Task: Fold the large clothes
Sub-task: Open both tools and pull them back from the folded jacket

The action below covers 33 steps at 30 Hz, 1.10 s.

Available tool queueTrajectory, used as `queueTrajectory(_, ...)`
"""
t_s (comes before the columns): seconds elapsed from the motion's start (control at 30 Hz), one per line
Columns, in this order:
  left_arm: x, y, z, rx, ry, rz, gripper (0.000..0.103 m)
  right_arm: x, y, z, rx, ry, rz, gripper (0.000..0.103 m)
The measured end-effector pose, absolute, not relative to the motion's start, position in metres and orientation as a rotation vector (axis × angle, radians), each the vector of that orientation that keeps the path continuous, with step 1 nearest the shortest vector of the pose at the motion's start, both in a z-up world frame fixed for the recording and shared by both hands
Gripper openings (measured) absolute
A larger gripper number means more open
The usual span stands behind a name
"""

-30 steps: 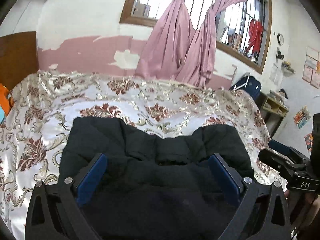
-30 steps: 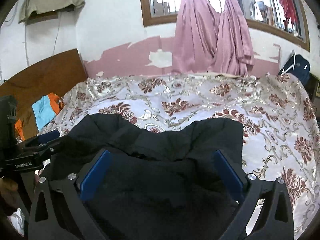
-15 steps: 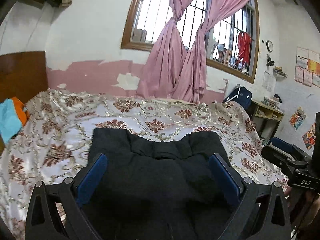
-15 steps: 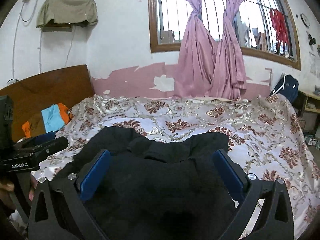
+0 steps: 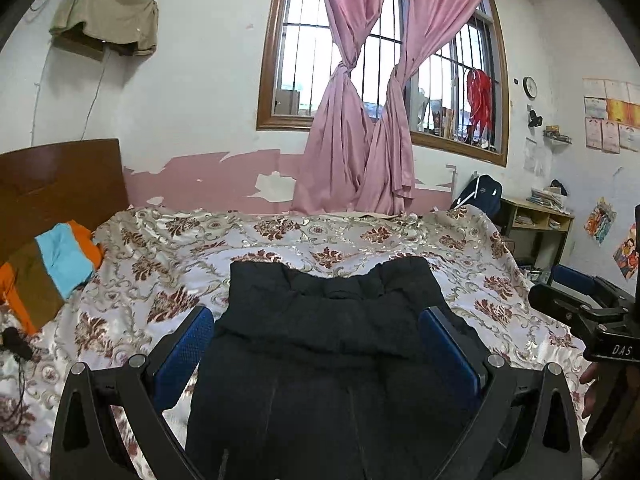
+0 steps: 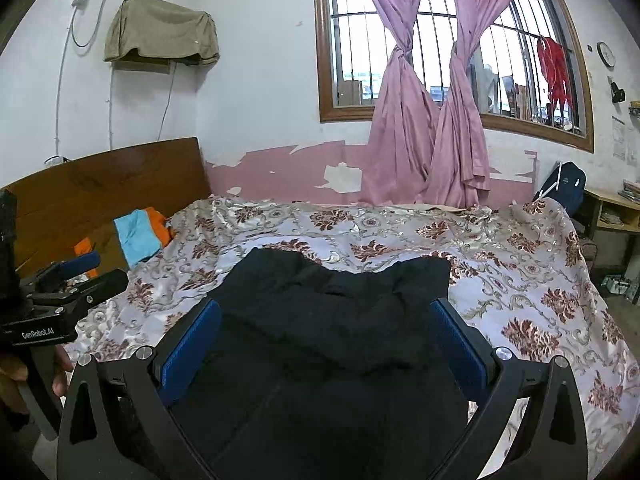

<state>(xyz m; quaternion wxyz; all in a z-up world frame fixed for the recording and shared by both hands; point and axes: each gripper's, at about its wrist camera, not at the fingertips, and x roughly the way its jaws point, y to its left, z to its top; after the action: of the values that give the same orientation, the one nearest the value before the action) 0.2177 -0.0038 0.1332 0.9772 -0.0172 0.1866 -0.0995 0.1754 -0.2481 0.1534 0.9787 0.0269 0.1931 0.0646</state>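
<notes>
Home bedroom, bed (image 5: 360, 240) with headboard (image 6: 120, 184), curtained window (image 5: 360, 80), likely lived-in

Both grippers have drawn back and upward from the bed (image 5: 500, 280). The black garment (image 5: 332, 320), which a second ago filled the foreground close to the window wall, now lies farther below the window (image 5: 384, 52). More bedspread shows around it, and the orange-and-blue clothes (image 5: 52, 264) by the headboard (image 5: 60, 176) have entered the left wrist view.
</notes>
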Motion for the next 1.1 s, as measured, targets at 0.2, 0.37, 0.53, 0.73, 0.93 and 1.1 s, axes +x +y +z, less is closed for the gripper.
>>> queueTrajectory(0.2,0.181,0.002,0.123,-0.019,0.399,-0.206,0.103,0.131,-0.237,0.143,0.041,0.403,0.125,0.101)
queueTrajectory(0.37,0.149,-0.003,0.11,0.017,0.435,-0.25,0.103,0.091,-0.23,0.13,0.031,0.402,0.113,0.101)
queueTrajectory(0.53,0.119,-0.006,0.099,0.05,0.426,-0.257,0.103,0.063,-0.23,0.116,0.05,0.406,0.085,0.102)
queueTrajectory(0.73,0.094,-0.007,0.08,0.08,0.442,-0.243,0.103,0.039,-0.231,0.096,0.054,0.424,0.072,0.102)
queueTrajectory(0.93,0.085,-0.009,0.063,0.116,0.48,-0.225,0.103,0.022,-0.236,0.079,0.065,0.406,0.09,0.102)
queueTrajectory(1.1,0.086,-0.005,0.053,0.086,0.513,-0.216,0.103,0.011,-0.24,0.068,0.057,0.378,0.071,0.102)
